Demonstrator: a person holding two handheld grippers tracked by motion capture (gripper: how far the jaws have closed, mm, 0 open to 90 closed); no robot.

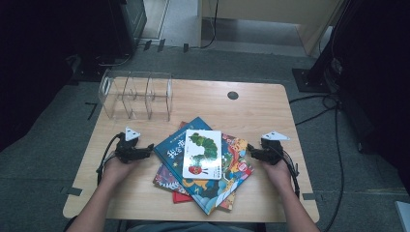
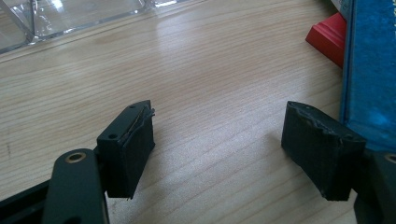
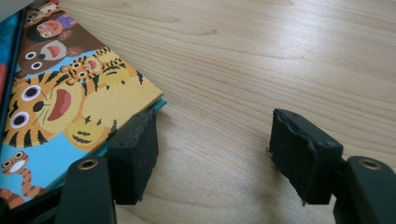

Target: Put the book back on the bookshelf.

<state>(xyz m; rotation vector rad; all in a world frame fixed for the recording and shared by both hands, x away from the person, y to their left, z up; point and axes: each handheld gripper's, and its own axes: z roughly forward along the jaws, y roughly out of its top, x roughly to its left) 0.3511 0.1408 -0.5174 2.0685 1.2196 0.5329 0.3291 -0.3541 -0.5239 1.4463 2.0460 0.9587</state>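
On the wooden tabletop, a fanned pile of picture books lies between the two hands, with a white caterpillar book on top. The left claw rests just beside the pile's left edge, its jaws spread wide over bare wood with nothing between them. The right claw is likewise wide open beside the tiger-cover book, and a clear divided rack stands farther back.

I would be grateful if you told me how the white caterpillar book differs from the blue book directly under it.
The white caterpillar book is smaller and lies on top, fully visible; the blue book is larger and partly covered. The white one shows a green caterpillar on a pale cover; the blue one has a dark blue cover with white lettering. The white one sits nearly square to the table; the blue one is turned askew. Both lie flat in one stack.
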